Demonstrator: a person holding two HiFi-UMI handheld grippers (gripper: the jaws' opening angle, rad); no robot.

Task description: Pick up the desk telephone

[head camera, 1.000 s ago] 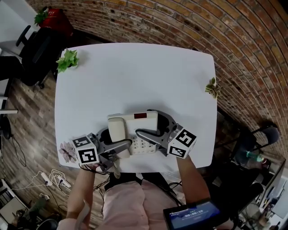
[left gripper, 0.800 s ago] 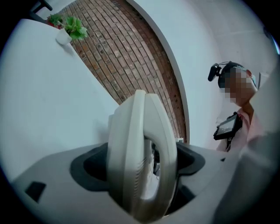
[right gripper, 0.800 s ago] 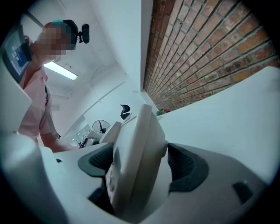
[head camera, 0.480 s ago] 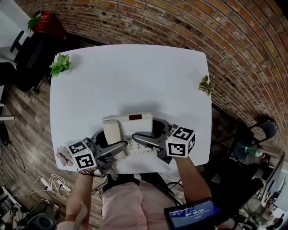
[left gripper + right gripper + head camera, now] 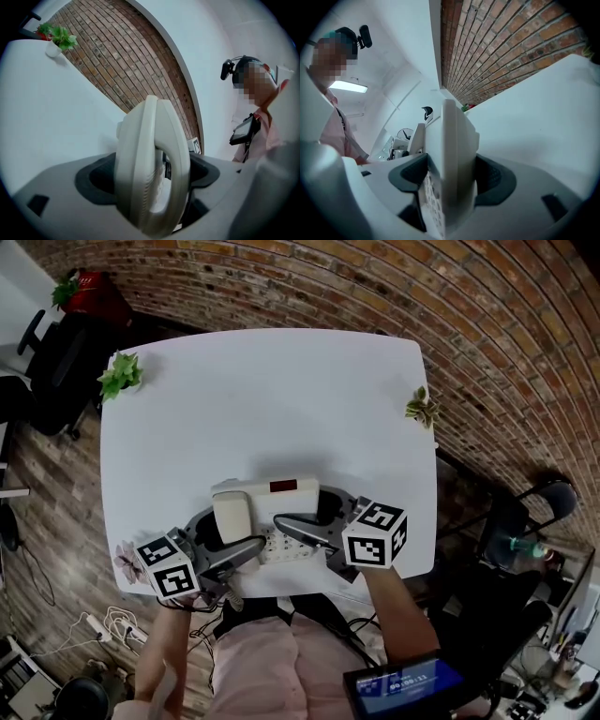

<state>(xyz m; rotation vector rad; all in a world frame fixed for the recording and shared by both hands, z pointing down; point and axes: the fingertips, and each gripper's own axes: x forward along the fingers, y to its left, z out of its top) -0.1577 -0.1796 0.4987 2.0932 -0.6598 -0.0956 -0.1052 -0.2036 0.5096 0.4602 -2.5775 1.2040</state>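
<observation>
- Securing a two-handed hold looks like the step in hand, just ahead of the lift. The desk telephone (image 5: 286, 507) appears to rest near the front edge of the surface (image 5: 262, 399).
- The left gripper (image 5: 152, 174) has its fingers (image 5: 93, 180) clamped across the handset (image 5: 150, 164), which lies along the telephone's left side.
- The right gripper (image 5: 452, 178) has just been closing. Its fingers (image 5: 497, 180) press on both faces of the telephone's body, one on the keypad side.
- Next, I judge, both hands should rise together and level, so handset and base stay mated.
</observation>
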